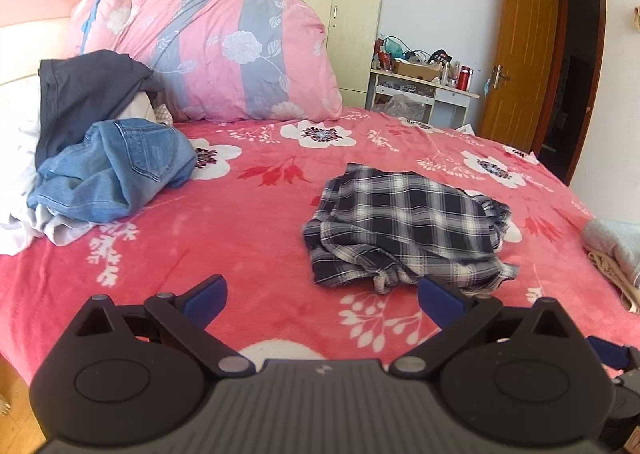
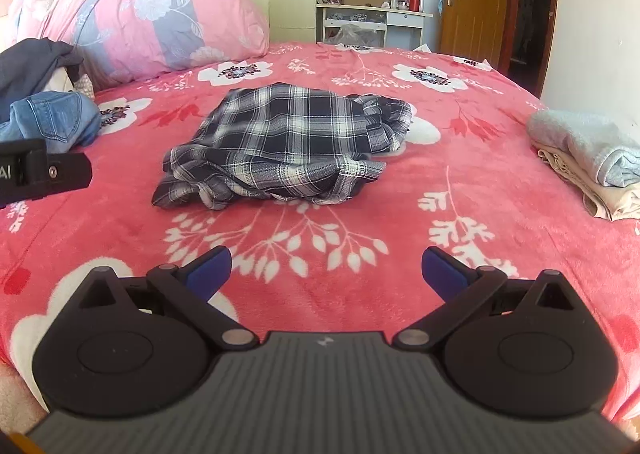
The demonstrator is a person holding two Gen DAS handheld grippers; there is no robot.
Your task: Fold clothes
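Observation:
A crumpled black-and-white plaid shirt (image 1: pixel 404 226) (image 2: pixel 288 142) lies in a heap on the red floral bedspread (image 1: pixel 248 214) (image 2: pixel 400 182). My left gripper (image 1: pixel 322 300) hovers over the bed's near edge, open, with nothing between its blue pads; the shirt lies just beyond its right finger. My right gripper (image 2: pixel 326 268) is also open and empty, a short way in front of the shirt. In the right wrist view, part of the left gripper's body (image 2: pixel 40 172) shows at the left edge.
A pile of clothes with blue jeans (image 1: pixel 116 170) (image 2: pixel 52 118) and a dark garment (image 1: pixel 84 94) sits at the left. Folded pale clothes (image 2: pixel 592 158) (image 1: pixel 616 254) lie at the right edge. A big pink quilt (image 1: pixel 224 46) stands at the head. A wardrobe, cluttered desk and open door are behind.

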